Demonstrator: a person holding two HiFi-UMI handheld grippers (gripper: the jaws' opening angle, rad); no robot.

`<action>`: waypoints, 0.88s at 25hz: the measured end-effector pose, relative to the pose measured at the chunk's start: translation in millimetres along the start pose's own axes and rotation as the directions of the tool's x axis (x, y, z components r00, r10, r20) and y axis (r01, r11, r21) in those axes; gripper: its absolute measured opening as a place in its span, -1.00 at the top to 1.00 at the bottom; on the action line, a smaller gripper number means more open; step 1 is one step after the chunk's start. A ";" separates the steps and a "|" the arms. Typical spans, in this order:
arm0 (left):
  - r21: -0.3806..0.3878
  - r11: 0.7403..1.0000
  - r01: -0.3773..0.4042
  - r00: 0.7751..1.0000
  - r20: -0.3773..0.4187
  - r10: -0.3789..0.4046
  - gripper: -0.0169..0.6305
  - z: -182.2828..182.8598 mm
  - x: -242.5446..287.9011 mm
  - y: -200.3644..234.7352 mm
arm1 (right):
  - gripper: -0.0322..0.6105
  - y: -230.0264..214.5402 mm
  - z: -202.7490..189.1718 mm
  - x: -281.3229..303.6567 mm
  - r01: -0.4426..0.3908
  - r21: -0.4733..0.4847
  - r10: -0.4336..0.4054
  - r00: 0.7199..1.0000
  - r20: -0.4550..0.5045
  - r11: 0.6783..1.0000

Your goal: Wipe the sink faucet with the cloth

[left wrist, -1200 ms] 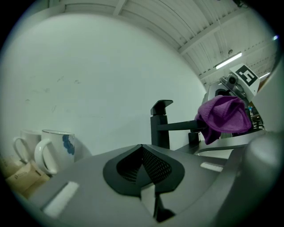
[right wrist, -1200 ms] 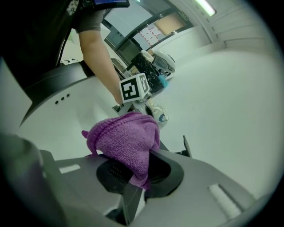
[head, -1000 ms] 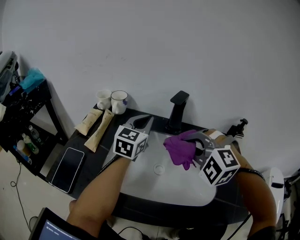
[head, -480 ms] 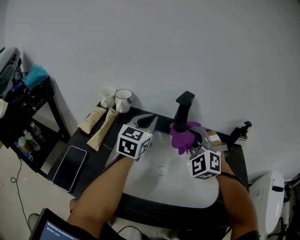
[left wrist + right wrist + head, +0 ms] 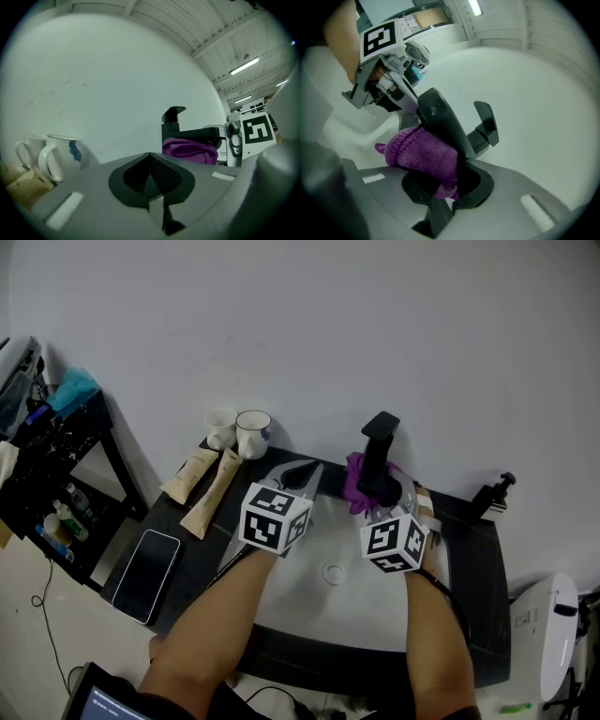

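The black faucet [image 5: 379, 461] stands at the back of the white sink [image 5: 300, 601]. My right gripper [image 5: 376, 499] is shut on the purple cloth [image 5: 355, 482] and holds it against the faucet's left side and spout. In the right gripper view the cloth [image 5: 423, 153] bulges out of the jaws and lies under the faucet spout [image 5: 439, 120]. My left gripper [image 5: 302, 475] hovers over the sink's back left rim, shut and empty. From the left gripper view, the faucet [image 5: 172, 125] and the cloth [image 5: 190, 150] lie just ahead to the right.
Two white mugs [image 5: 240, 431] and two beige tubes [image 5: 202, 485] sit on the black counter at left, with a phone [image 5: 145, 575] nearer me. A black shelf unit [image 5: 47, 460] stands far left. A small black stand [image 5: 496, 491] is at the counter's right back corner.
My right gripper has carried the purple cloth from over the basin up and back to the faucet, where it now presses against it. The left gripper has barely moved.
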State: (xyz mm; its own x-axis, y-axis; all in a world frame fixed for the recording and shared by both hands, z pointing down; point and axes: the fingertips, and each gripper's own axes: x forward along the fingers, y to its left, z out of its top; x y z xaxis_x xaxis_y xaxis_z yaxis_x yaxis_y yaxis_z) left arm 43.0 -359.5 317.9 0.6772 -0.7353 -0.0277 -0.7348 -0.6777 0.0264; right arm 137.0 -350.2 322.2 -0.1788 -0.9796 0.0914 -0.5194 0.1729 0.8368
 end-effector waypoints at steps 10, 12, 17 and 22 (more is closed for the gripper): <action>0.015 1.000 0.002 1.000 -0.005 -0.002 0.90 -0.7 -0.6 -0.6 | 0.75 3.2 1.0 1.0 0.004 -0.034 -0.005 1.000 -0.010 0.999; 0.014 1.000 0.000 1.000 -0.008 0.000 0.90 -1.4 -0.9 -0.1 | 0.75 9.6 -0.6 1.8 -0.018 -0.040 0.017 1.000 -0.021 0.999; 0.017 1.000 -0.001 1.000 -0.010 0.001 0.90 -1.7 -1.2 0.6 | 0.75 38.4 -10.2 7.9 -0.141 -0.047 0.136 0.986 -0.094 0.989; 0.018 1.000 0.002 1.000 -0.015 -0.002 0.90 -2.3 -1.8 -0.1 | 0.75 61.0 -18.4 10.7 -0.243 -0.028 0.237 0.961 -0.141 0.970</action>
State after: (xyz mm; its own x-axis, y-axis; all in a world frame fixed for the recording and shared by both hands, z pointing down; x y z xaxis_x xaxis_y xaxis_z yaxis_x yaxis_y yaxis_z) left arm 42.0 -358.2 320.2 0.6789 -0.7341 -0.0129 -0.7341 -0.6790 0.0081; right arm 118.8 -352.0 384.2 -0.1768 -0.9152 0.3621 -0.4370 0.4026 0.8043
